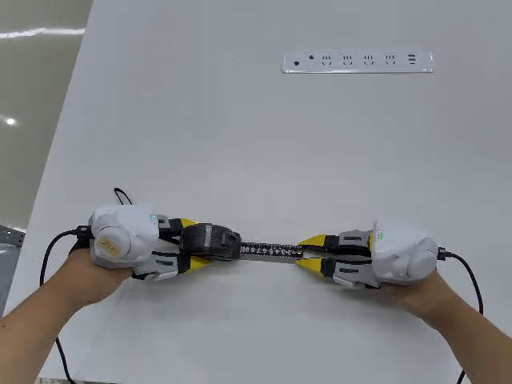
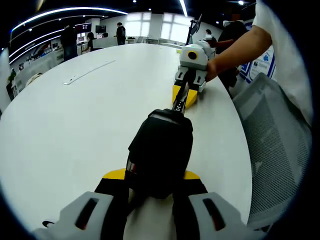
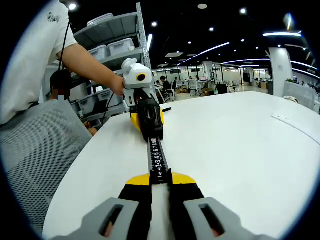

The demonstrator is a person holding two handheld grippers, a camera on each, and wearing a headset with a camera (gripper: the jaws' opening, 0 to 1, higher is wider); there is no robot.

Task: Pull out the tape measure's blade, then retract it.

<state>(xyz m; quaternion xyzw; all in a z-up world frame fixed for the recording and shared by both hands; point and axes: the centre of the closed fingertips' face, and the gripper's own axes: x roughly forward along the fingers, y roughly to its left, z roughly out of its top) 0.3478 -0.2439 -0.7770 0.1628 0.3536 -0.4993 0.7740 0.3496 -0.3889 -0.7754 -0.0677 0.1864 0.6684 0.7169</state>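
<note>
Holding the tape measure (image 1: 210,242) near the table's (image 1: 240,120) front edge, we have the left gripper (image 1: 190,244) clamped on its case and the right gripper (image 1: 308,250) pinching the blade (image 1: 270,250) — a short stretch is out, and retracting is left.

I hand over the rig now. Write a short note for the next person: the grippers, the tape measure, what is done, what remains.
Left gripper: shut on the case, near the table's front edge.
Right gripper: shut on the end of the blade.
Done: blade is out a short way, straight between the grippers.
Left: probably pull it out further, then retract it.
</note>
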